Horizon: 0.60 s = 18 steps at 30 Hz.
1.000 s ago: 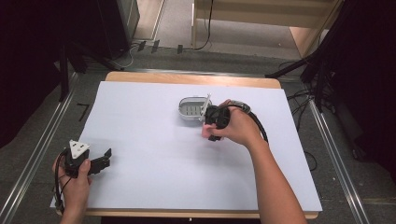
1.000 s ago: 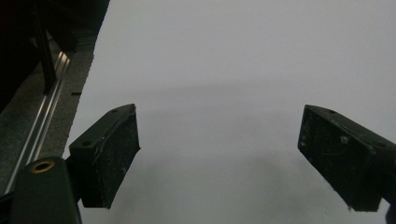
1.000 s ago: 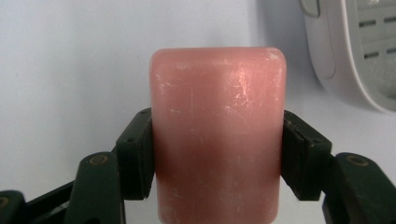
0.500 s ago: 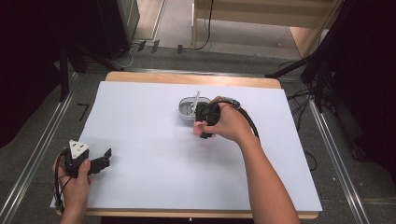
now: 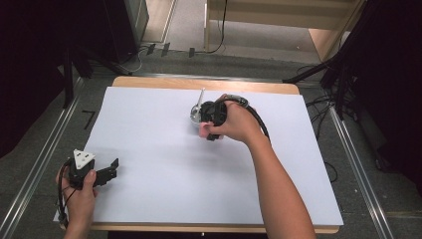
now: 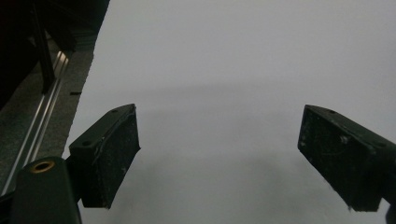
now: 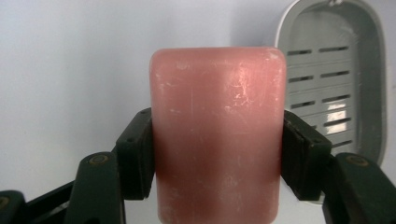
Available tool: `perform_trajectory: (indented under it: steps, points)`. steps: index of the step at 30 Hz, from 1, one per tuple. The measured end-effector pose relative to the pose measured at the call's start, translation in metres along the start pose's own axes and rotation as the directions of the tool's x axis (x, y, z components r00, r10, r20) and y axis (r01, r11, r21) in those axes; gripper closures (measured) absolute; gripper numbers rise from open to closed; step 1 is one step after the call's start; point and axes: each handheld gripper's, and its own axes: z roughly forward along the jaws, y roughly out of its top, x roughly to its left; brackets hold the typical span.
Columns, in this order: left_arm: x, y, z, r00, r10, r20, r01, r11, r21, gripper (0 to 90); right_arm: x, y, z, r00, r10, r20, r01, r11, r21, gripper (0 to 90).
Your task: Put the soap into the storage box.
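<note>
A pink bar of soap (image 7: 217,135) stands between the two black jaws of my right gripper (image 7: 217,154), which is shut on its sides. A grey slotted soap dish (image 7: 338,88) lies on the white surface just beyond, to the right in the right gripper view. Seen from the high view, the right gripper (image 5: 208,122) is at the table's middle back, over the near edge of the soap dish (image 5: 196,115). My left gripper (image 5: 112,168) rests at the front left, open, its fingers (image 6: 107,156) wide apart over bare white paper.
A white sheet (image 5: 149,149) covers the wooden table (image 5: 199,82). A thin light rod (image 5: 201,97) rises from the dish area. Metal rails (image 5: 40,164) run along both sides of the table. Cables trail at the right edge.
The right hand has moved left and slightly toward the person, carrying the soap from over the dish to its near-left side. The left gripper has stayed put.
</note>
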Motion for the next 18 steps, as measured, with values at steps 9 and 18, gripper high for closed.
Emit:
perform_trajectory:
  steps: [9,18]
  points:
    - [0.001,0.0,0.0,1.0,-0.003,0.003,0.003,1.0,-0.002,13.5,-0.011,0.013,-0.007,0.9999,-0.01,0.012,0.01,1.0,0.008,38.5]
    - [0.001,0.0,0.0,1.0,-0.008,0.001,0.008,1.0,-0.002,13.5,-0.029,0.017,-0.009,0.9997,-0.014,0.019,0.014,1.0,0.006,38.5]
